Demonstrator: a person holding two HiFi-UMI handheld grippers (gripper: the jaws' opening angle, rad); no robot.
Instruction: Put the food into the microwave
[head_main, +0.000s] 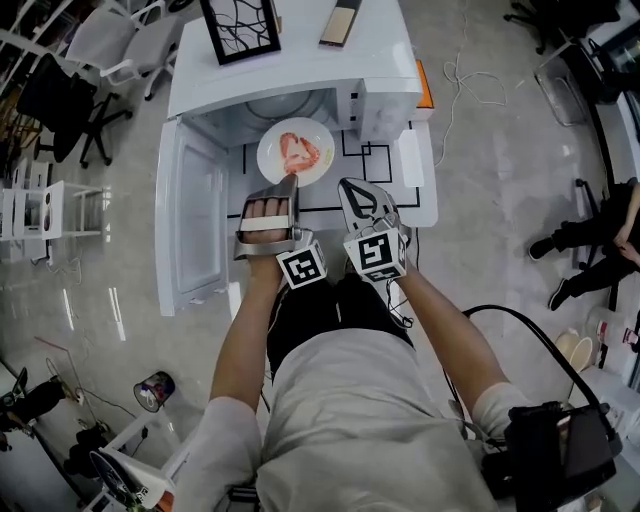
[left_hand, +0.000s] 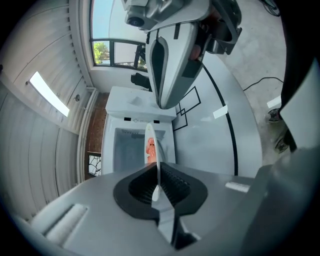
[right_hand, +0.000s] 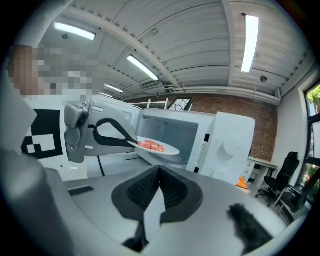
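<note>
A white plate (head_main: 270, 160) with red food pieces (head_main: 298, 152) hangs just in front of the open microwave (head_main: 300, 70). My left gripper (head_main: 290, 182) is shut on the plate's near rim. In the left gripper view the plate (left_hand: 158, 160) shows edge-on between the pads, the food (left_hand: 150, 147) beyond them. My right gripper (head_main: 348, 188) is shut and empty, just right of the plate. The right gripper view shows its own jaws (right_hand: 159, 172) shut, the left gripper (right_hand: 131, 142) holding the plate (right_hand: 167, 149), and the lit cavity (right_hand: 175, 131) behind.
The microwave door (head_main: 195, 215) swings open to the left. A framed picture (head_main: 240, 28) and a flat box (head_main: 340, 22) lie on the microwave's top. It stands on a white table (head_main: 418, 190) with black lines. Office chairs (head_main: 110, 45) stand at the left; a seated person (head_main: 600, 240) is at the right.
</note>
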